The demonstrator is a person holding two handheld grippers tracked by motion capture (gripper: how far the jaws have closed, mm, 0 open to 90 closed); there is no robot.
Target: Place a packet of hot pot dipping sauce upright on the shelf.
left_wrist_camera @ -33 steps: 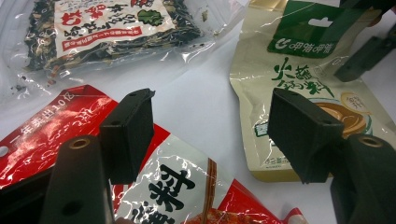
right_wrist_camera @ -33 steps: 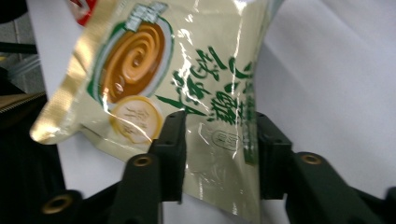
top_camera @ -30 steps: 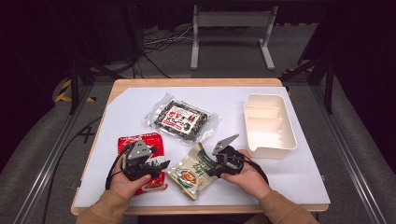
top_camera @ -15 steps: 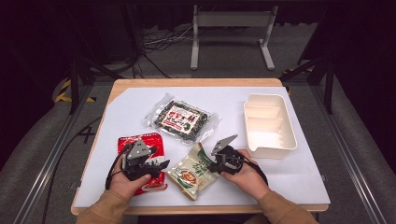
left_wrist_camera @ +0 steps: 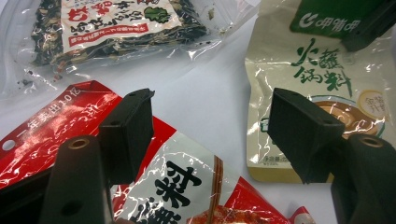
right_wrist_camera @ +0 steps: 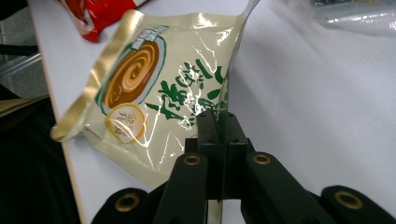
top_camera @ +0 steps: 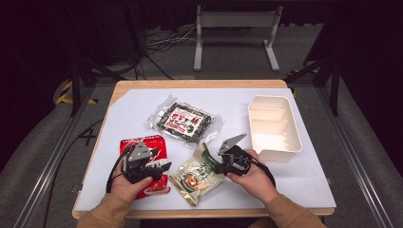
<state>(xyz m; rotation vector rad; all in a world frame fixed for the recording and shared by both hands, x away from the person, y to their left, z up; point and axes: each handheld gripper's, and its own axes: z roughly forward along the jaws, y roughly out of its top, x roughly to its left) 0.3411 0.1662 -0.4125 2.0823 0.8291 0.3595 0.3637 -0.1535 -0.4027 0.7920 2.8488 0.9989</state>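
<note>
Here the right claw (top_camera: 219,167) is clamped on the right-hand edge of a flat beige foil pouch with green lettering and a brown swirl picture (top_camera: 197,173). In the right gripper view its two black jaws stand pressed together with the thin edge of that pouch (right_wrist_camera: 154,107) pinched between them, and that edge is lifted off the surface while the rest of the pouch slopes down to the white sheet. These jaws have just been closing, with the pouch edge between them.

The beige pouch lies near the front edge of the white-covered wooden table (top_camera: 294,190), between the person's two hands. Just to its left lies a glossy red foil packet with white and black print (top_camera: 142,142), and the left claw (top_camera: 164,166) hovers over that packet's right side with its jaws standing wide apart and nothing between them. In the left gripper view the red packet (left_wrist_camera: 56,130) sits under the left-hand jaw, and the beige pouch (left_wrist_camera: 317,79) lies behind the right-hand jaw.

Farther back, near the table's middle, lies a clear plastic bag of dark dried pieces with a red and white label (top_camera: 186,119). At the right side stands a cream plastic tray with compartments (top_camera: 278,145), close to the right hand (top_camera: 254,178) but not touching it.
</note>
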